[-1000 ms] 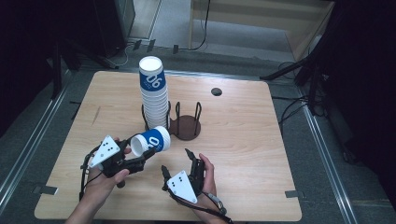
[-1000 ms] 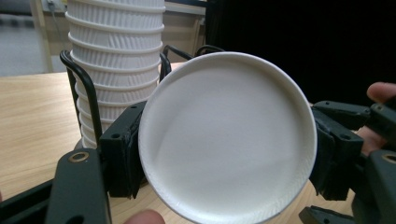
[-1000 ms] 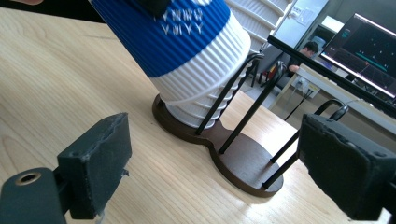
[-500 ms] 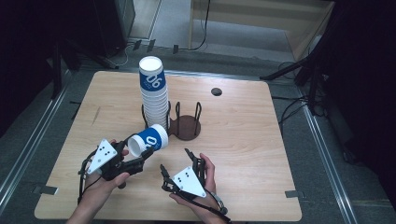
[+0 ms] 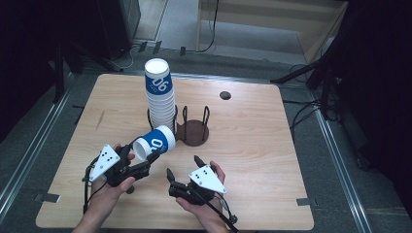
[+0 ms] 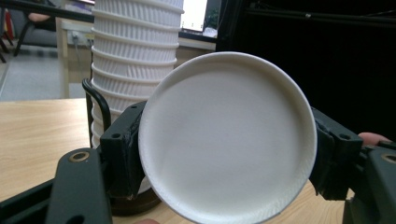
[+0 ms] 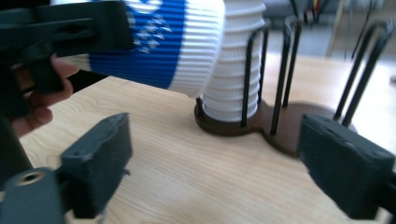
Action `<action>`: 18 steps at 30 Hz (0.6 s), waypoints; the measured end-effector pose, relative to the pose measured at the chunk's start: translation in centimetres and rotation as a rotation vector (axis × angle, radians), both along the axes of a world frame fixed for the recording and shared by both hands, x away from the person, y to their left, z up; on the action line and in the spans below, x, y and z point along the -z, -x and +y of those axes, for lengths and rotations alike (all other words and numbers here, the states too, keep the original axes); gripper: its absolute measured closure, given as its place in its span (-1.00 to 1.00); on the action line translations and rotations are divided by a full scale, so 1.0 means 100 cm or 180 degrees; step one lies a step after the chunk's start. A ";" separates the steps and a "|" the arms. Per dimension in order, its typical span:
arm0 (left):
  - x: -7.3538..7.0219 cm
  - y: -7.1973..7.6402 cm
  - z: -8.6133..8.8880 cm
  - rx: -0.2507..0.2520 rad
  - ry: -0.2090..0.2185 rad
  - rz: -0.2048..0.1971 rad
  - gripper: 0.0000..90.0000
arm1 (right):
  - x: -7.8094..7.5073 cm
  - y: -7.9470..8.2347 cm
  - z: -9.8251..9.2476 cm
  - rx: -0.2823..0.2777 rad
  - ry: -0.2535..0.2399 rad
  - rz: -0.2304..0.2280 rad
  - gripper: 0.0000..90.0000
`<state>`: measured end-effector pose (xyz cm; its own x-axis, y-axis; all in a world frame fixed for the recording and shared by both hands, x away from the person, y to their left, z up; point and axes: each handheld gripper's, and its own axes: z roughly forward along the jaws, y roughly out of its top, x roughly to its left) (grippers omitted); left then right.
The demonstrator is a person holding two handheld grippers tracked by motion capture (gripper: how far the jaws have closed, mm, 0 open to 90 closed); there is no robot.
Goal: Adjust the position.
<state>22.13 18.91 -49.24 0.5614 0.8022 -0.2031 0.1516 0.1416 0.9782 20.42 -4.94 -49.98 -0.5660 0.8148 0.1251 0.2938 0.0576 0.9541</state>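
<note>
Left hand (image 5: 109, 187) comes in from the bottom edge of the high view, forearm angled up and slightly right, wrist roughly level. The left gripper (image 5: 145, 158) points toward the middle of the table, and its jaws are clamped on a blue-and-white ribbed paper cup (image 5: 154, 143). The cup lies on its side in the air above the tabletop, its flat white base turned toward the person. In the left gripper view that base (image 6: 229, 135) sits squarely between the two black pads, one pressed to each side.

Right hand (image 5: 204, 199) also enters from the bottom edge, palm under the tool. The right gripper (image 5: 183, 167) points up the table toward the rack. Its jaws have just been opening and stand wide apart, with nothing between them; in the right gripper view only bare tabletop lies between the pads (image 7: 100, 161).

The held cup hangs just in front of a tall stack of white ribbed paper cups (image 5: 160, 97), whose top cup carries a blue printed band. The stack stands in one bay of a dark brown wooden holder with black wire hoops (image 5: 194, 128); the bay next to it holds no cups. Whether the held cup touches the stack cannot be told.

Surface: a light wooden table (image 5: 252, 145) with rounded corners and a small dark round grommet (image 5: 224, 95) near its far edge. Around it are grey carpet, cables on the floor, dark equipment stands, and a pale wooden cabinet at the back.
</note>
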 end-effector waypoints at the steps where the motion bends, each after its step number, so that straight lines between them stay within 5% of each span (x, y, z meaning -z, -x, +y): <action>1: 0.000 0.000 0.000 0.0003 0.0031 -0.0008 -0.40 | -0.002 -0.001 0.000 0.0013 -0.0059 0.0081 -0.92; 18: 0.000 -0.002 0.002 0.0022 0.0181 -0.0077 -0.40 | -0.024 -0.014 0.009 0.0136 -0.1354 0.0827 -1.00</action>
<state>22.33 19.11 -49.20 0.5721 0.7859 -0.2346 0.1292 0.1961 0.9720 21.84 -4.06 -47.58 -0.4393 0.6828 0.5838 0.5185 -0.3379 0.7855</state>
